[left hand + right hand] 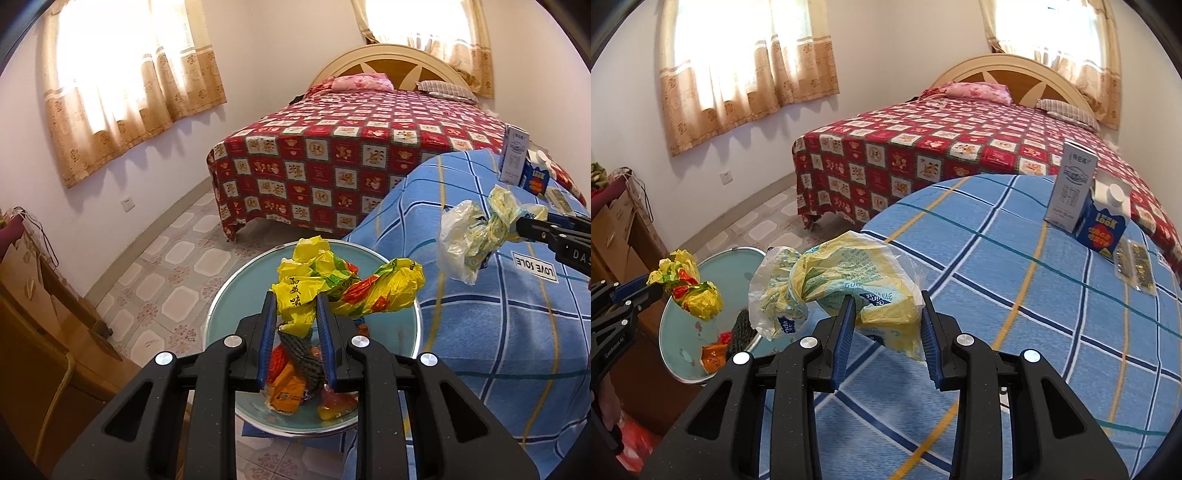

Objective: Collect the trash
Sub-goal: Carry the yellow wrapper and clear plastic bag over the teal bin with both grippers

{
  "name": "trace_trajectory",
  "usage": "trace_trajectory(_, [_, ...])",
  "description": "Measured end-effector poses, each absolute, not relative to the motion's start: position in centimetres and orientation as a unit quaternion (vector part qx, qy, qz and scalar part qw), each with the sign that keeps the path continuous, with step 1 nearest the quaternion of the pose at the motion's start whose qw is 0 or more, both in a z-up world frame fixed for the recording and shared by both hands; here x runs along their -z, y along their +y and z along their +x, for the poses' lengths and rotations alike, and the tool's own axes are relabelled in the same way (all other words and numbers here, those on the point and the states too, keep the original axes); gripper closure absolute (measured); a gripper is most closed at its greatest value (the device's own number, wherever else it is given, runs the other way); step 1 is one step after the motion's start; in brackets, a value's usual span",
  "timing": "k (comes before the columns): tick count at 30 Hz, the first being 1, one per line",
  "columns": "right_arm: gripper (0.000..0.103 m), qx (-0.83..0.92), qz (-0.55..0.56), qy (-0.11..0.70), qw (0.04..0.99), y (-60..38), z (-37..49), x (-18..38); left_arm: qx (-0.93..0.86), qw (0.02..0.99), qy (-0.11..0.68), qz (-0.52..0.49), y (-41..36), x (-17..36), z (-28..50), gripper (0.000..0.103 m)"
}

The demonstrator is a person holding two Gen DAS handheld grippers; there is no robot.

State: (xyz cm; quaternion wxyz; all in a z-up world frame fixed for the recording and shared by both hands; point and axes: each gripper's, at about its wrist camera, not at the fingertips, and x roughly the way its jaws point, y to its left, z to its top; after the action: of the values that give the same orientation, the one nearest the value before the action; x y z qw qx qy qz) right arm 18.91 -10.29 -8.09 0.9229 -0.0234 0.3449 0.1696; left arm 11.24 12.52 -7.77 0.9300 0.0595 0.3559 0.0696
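My left gripper [295, 314] is shut on a crumpled yellow, red and green wrapper [343, 284] and holds it above the round teal trash bin [221, 317], which holds orange and dark trash. It also shows in the right wrist view [690, 291], over the bin [713, 266]. My right gripper [888, 306] is shut on a pale yellow and clear plastic bag [849, 280], held above the edge of the blue checked table [1034, 314], right of the bin. The bag also shows in the left wrist view [476, 229].
A white carton [1071, 188], a blue carton [1104, 225] and small packets [1134, 269] stand at the table's far right. A bed with a red patterned cover [923, 155] lies behind. Wooden furniture [37, 314] stands left of the bin on the tiled floor.
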Motion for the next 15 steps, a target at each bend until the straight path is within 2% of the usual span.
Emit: trace_trajectory(15, [0.068,-0.192,-0.048,0.347,0.917,-7.0,19.3,8.3,-0.097,0.928,0.358,0.046,15.6,7.9,10.4,0.081])
